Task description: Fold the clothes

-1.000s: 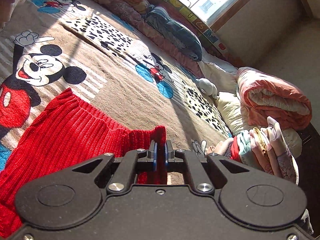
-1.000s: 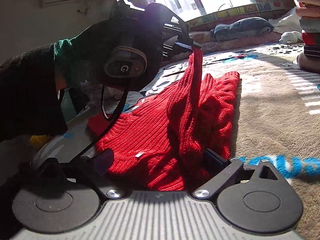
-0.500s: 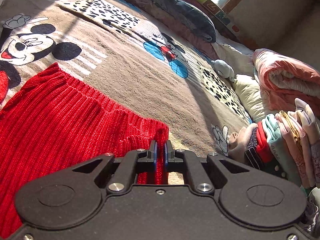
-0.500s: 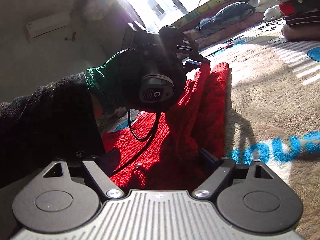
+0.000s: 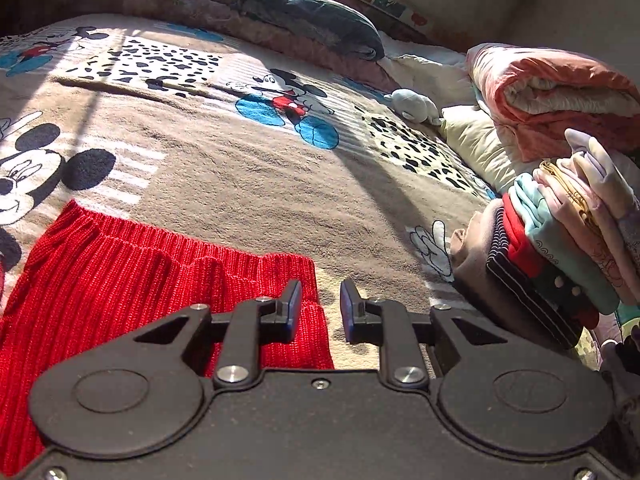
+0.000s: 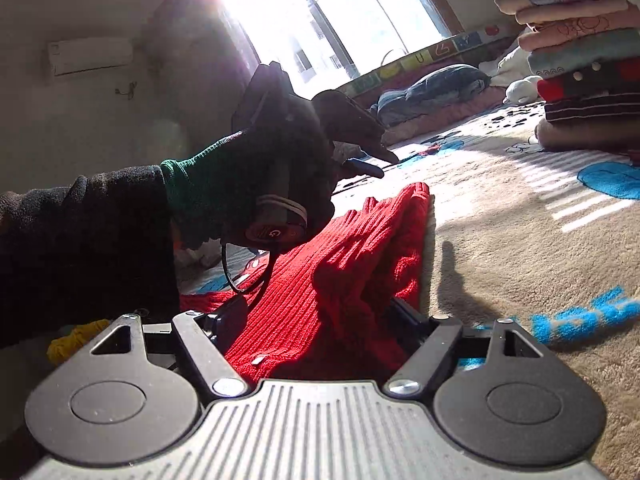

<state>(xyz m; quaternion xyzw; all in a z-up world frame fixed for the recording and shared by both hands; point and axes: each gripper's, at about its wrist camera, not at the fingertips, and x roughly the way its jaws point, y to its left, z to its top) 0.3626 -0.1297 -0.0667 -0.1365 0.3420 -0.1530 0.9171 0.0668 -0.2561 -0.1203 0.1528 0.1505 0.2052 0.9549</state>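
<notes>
Lying flat on a cartoon-mouse print blanket (image 5: pixel 248 184), red knit sweater (image 5: pixel 132 276). Hovering over its corner, left gripper (image 5: pixel 319 304), fingers spread, gripping nothing. Reaching over the near hem, right gripper (image 6: pixel 316 320), fingers spread wide around bunched knit. Leaning at the right, stack of folded clothes (image 5: pixel 560 248); glaring behind, sunlit window (image 6: pixel 320 24).

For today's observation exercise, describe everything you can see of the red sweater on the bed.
The red sweater is a bright red ribbed knit with a tighter ribbed band along its far edge. It lies partly folded on the cartoon-print blanket, one layer bunched over another. The left gripper hovers open over its corner, not pinching it. The right gripper is open, and the near end of the sweater sits between its spread fingers.
</notes>
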